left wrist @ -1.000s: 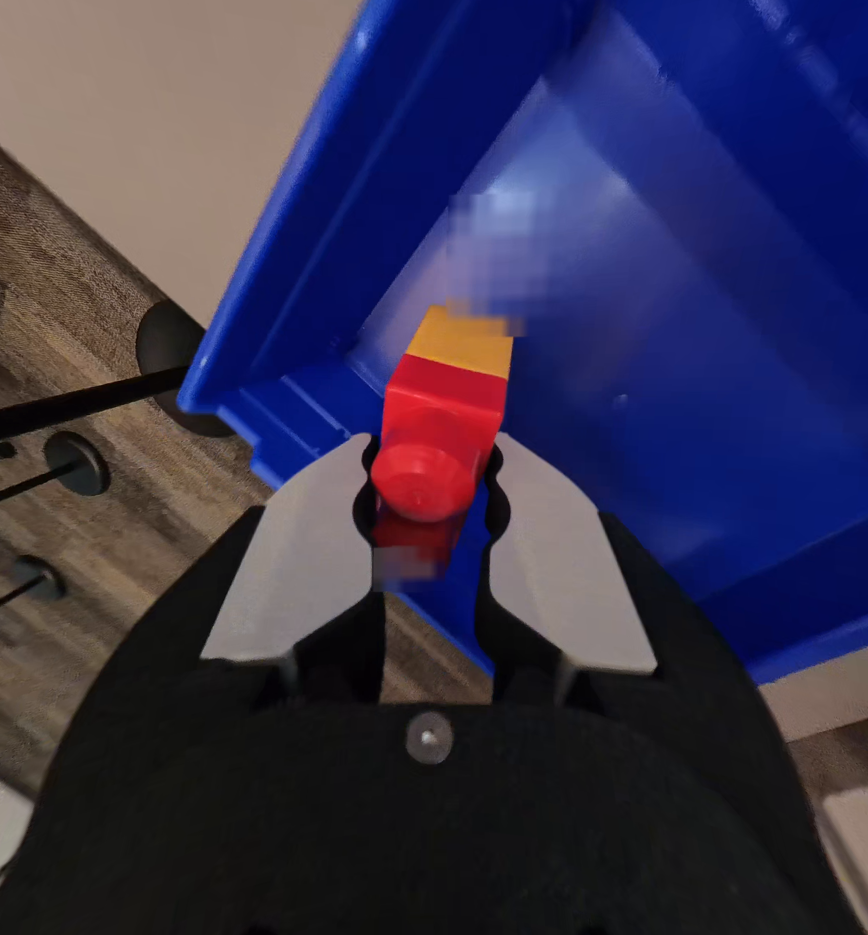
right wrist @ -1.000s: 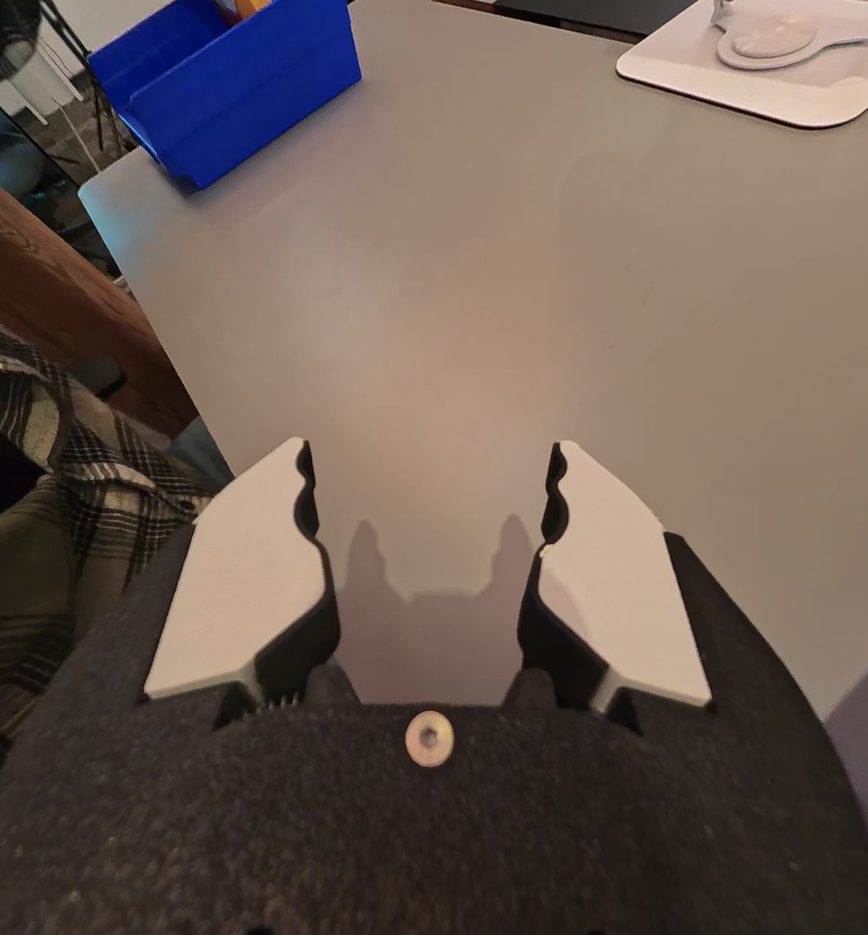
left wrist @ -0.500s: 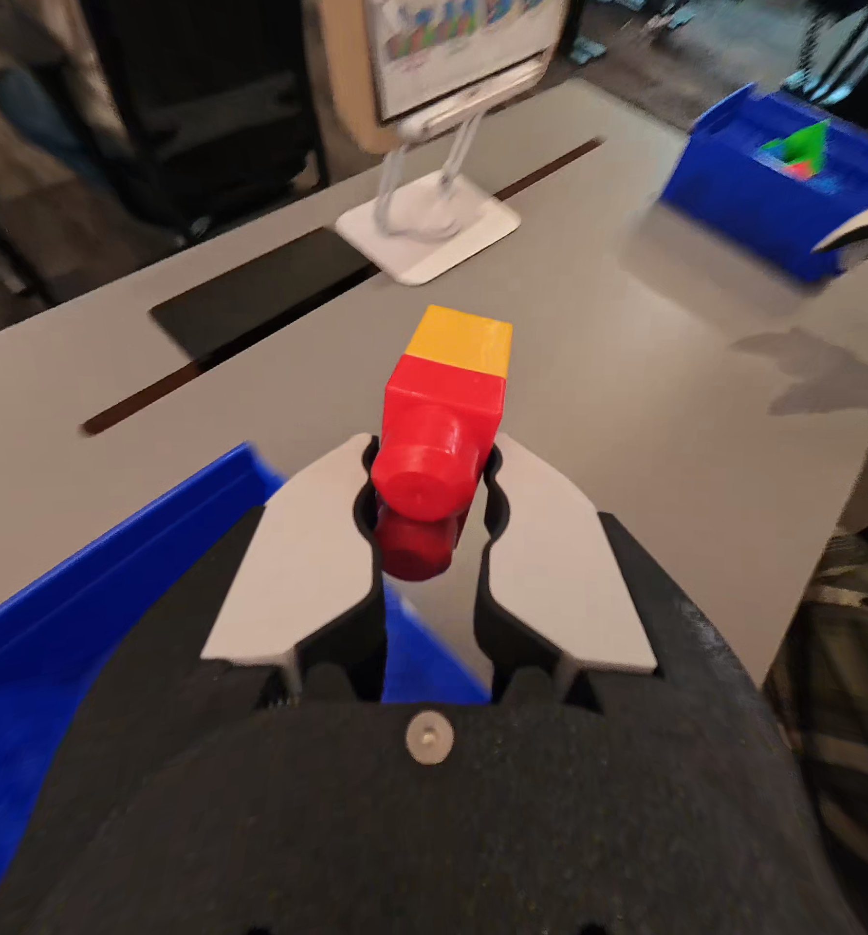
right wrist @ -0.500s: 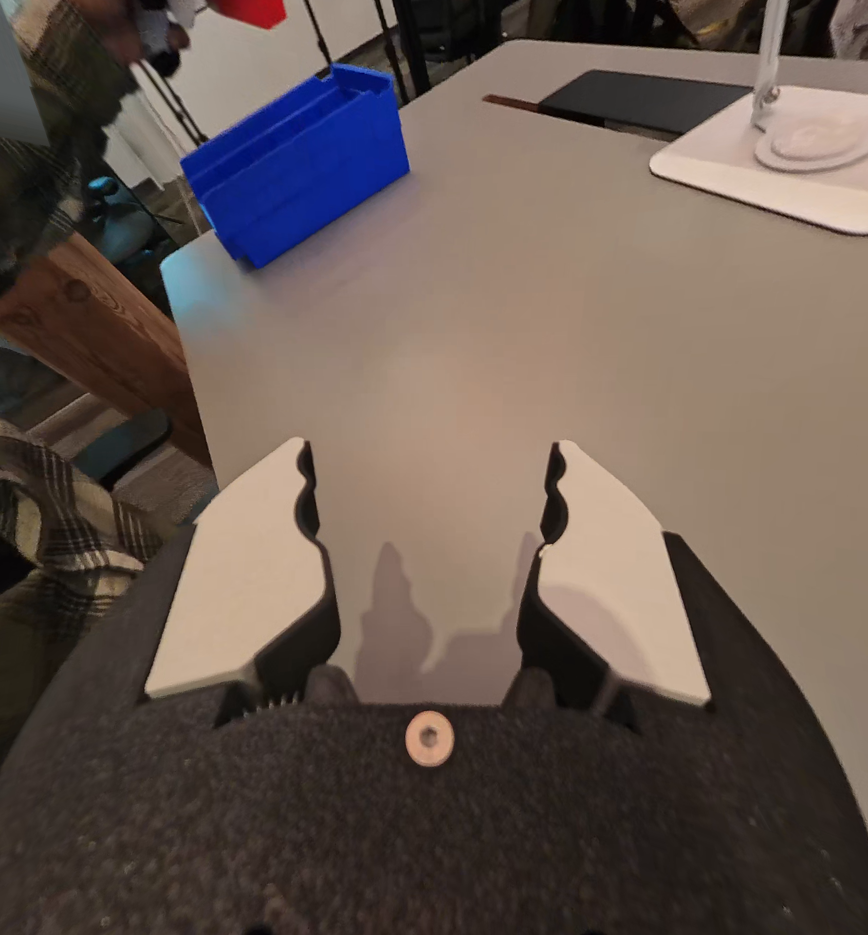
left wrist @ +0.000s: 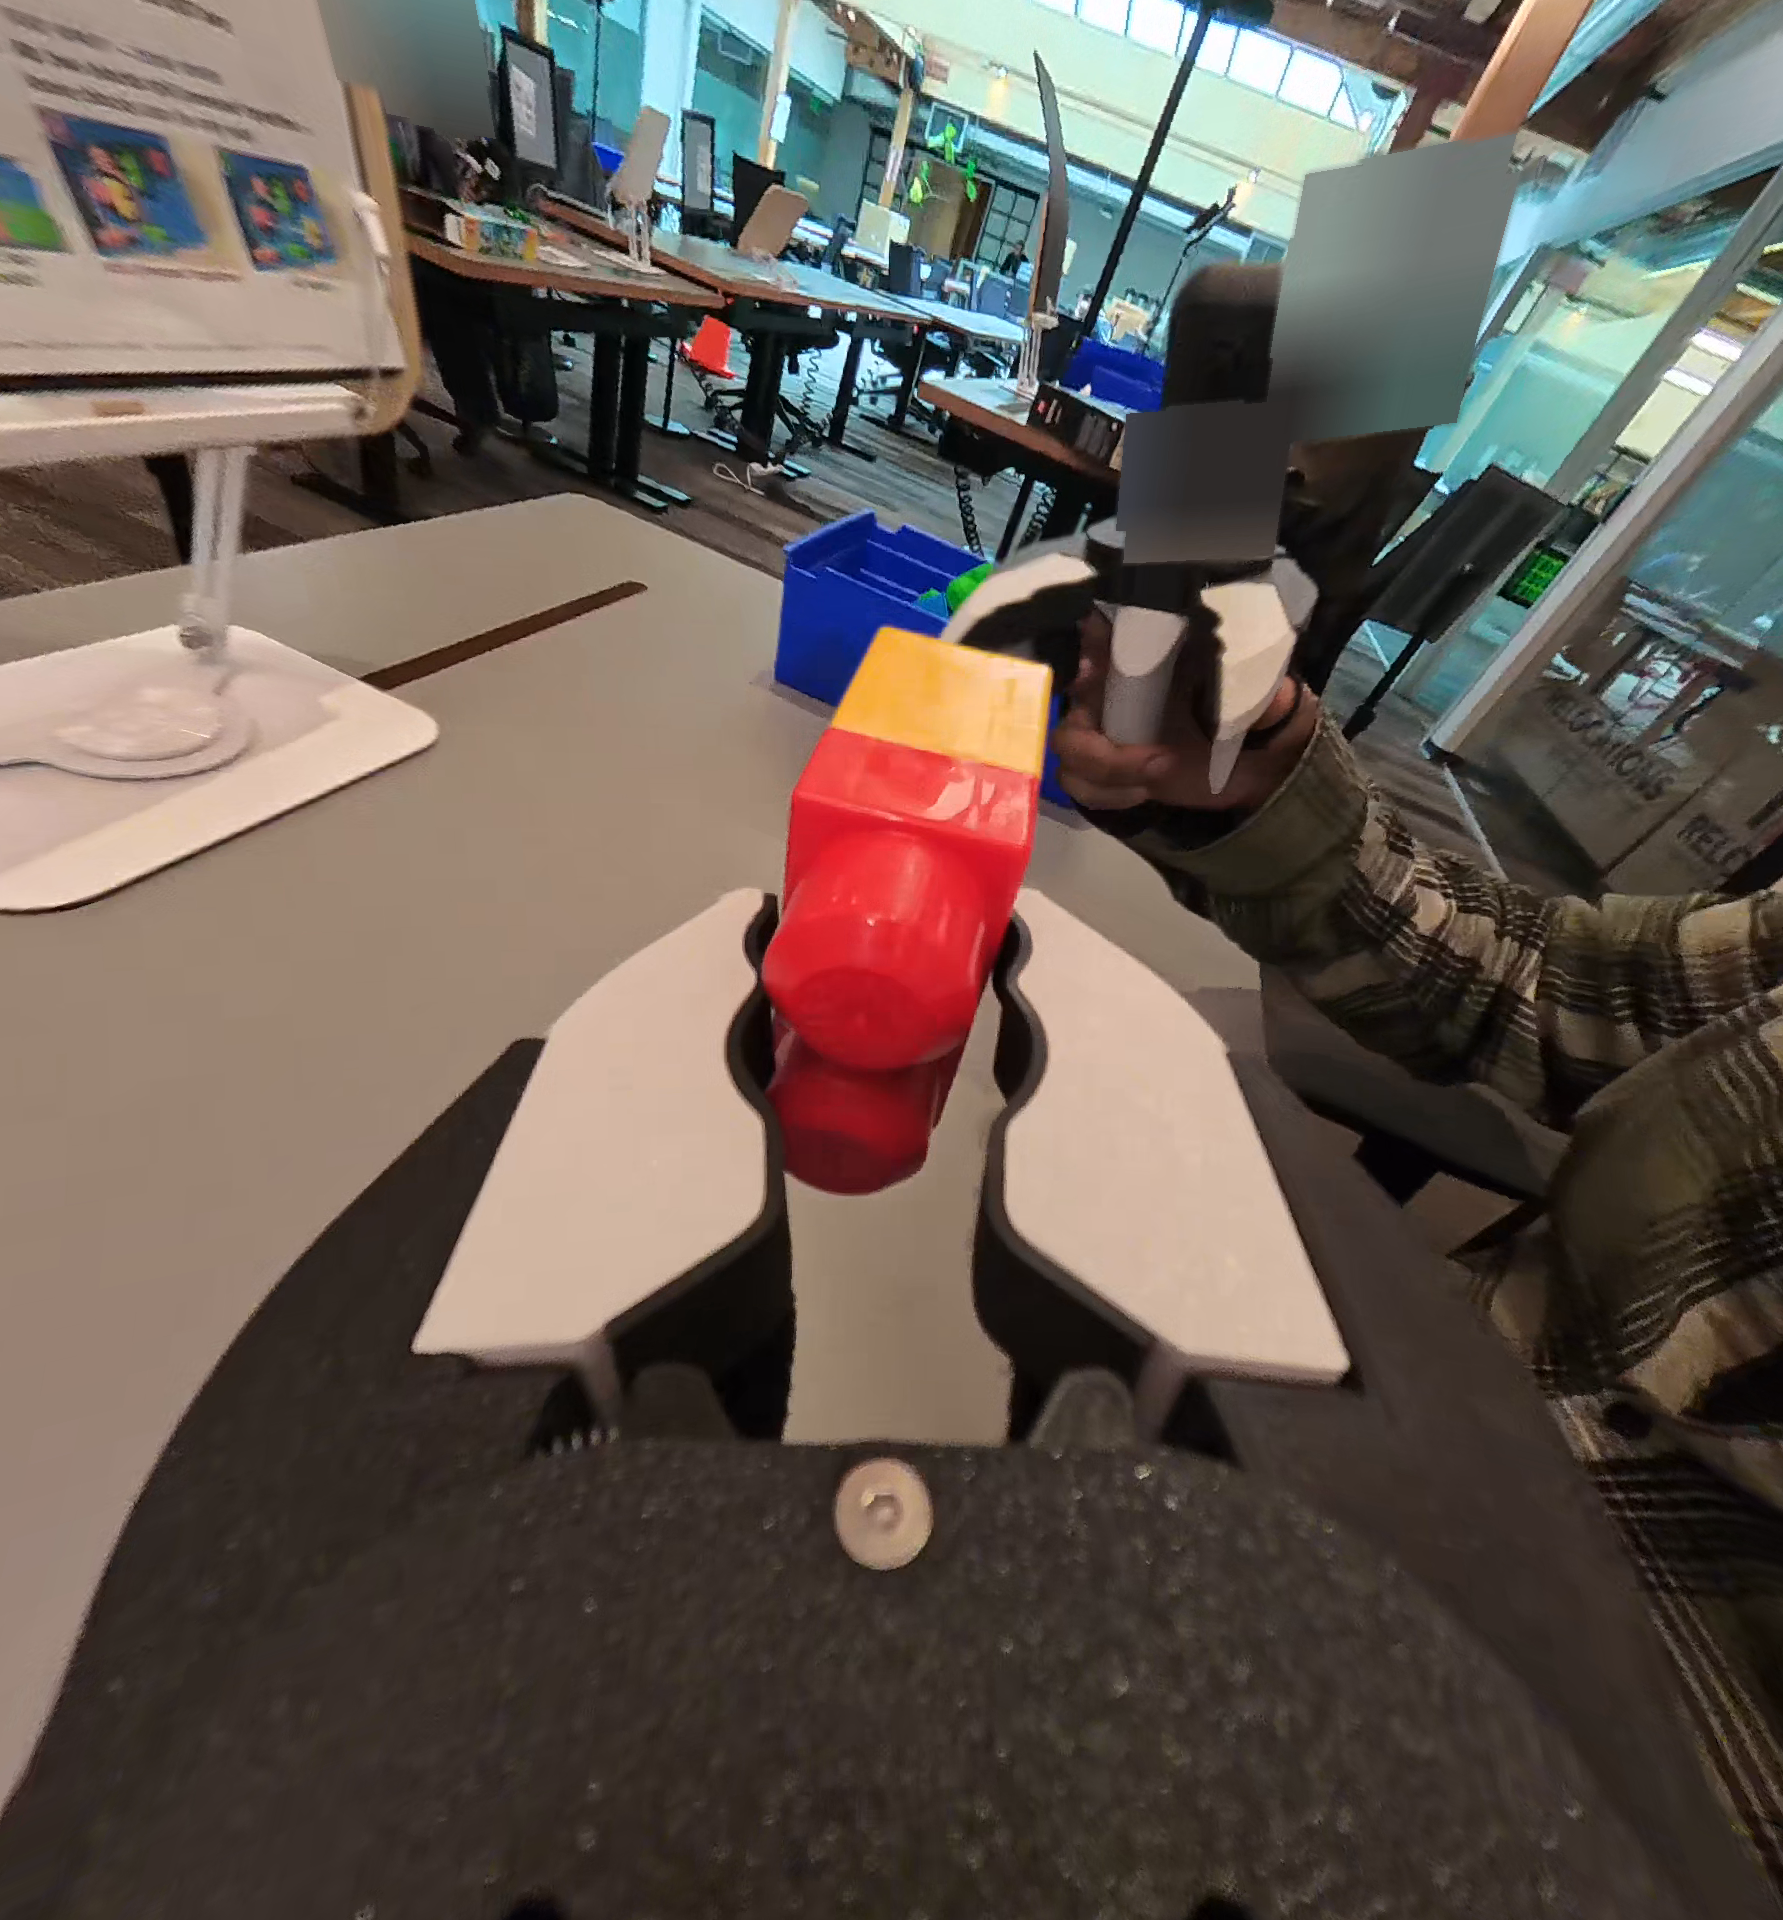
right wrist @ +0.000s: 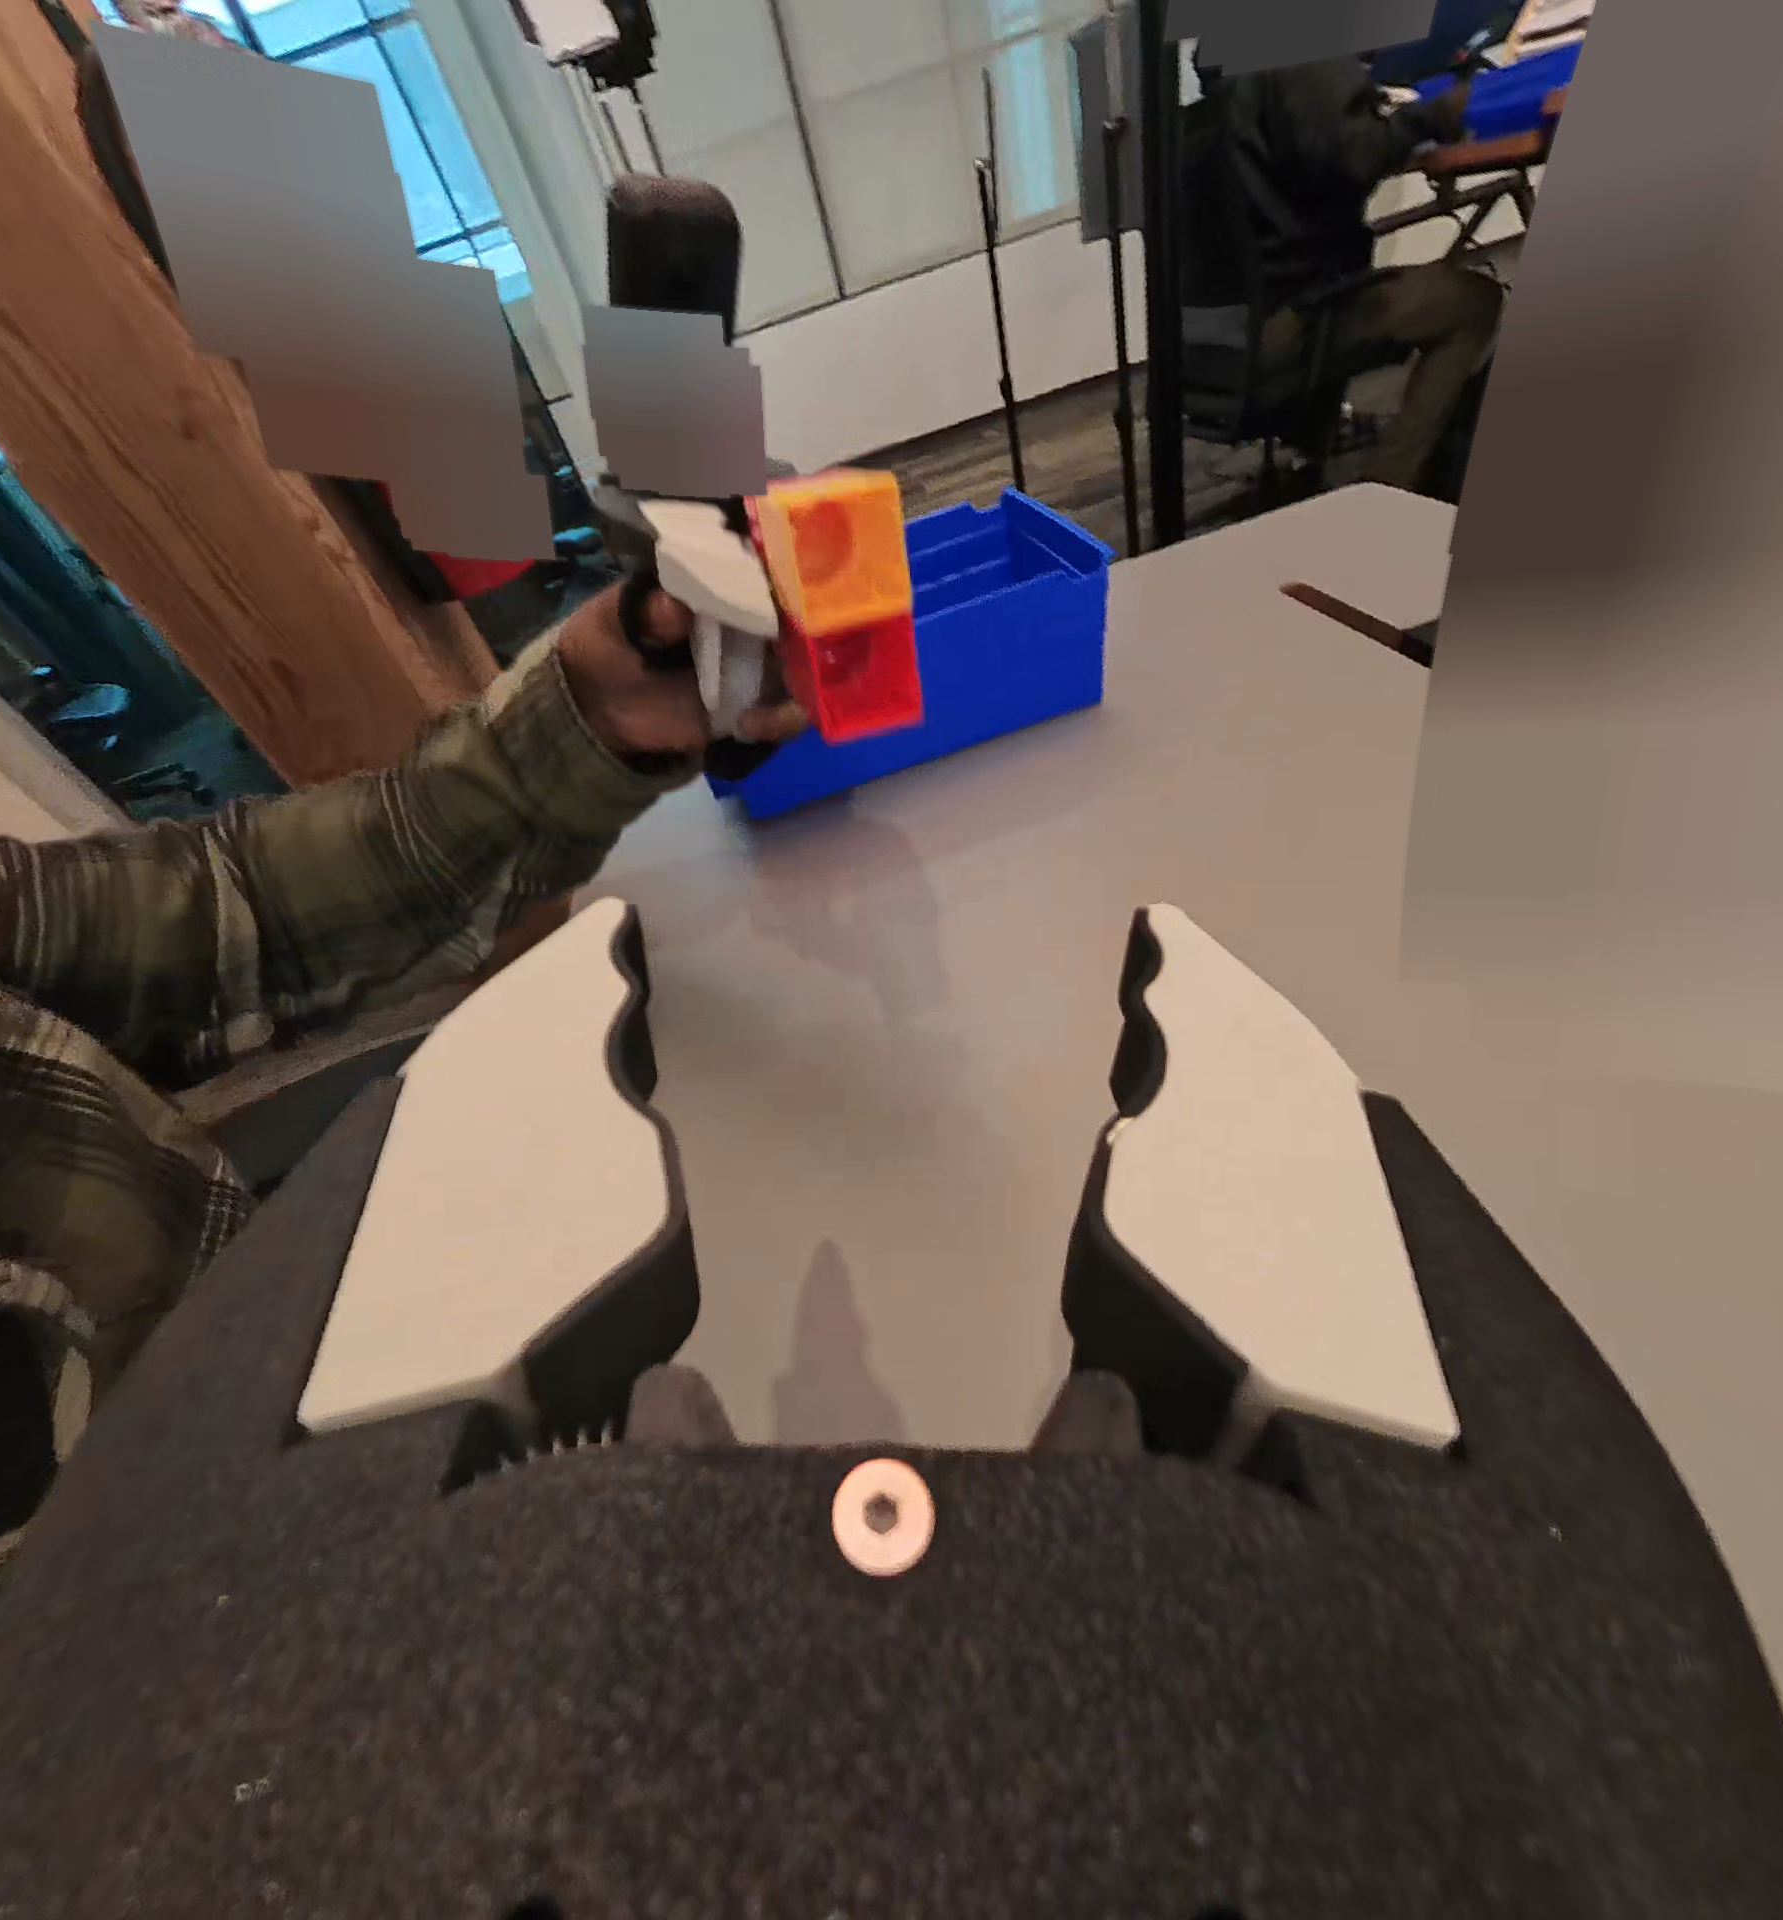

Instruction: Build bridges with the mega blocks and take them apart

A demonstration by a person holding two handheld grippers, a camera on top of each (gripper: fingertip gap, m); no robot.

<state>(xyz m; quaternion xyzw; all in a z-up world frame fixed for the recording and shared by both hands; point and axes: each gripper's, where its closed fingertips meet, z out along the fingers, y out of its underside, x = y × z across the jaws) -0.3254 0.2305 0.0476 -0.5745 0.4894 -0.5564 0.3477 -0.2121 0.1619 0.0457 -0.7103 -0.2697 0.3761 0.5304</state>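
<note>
Your left tongs (left wrist: 882, 997) pinch the red block (left wrist: 908, 831) by its studs, orange block (left wrist: 944, 691) stacked beyond, above the worktop (left wrist: 243, 1039); right tongs (right wrist: 882, 997) spread, empty: light, rigid, slick plastic, so probably grip flat sides.

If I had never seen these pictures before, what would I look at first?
Probably the bright red block with the yellow block stuck on it, pinched in the left gripper and held up above the grey table. Next, the right gripper, wide open with nothing in it, low over the same table. Behind the blocks, a blue bin sits near the table's edge.
</note>
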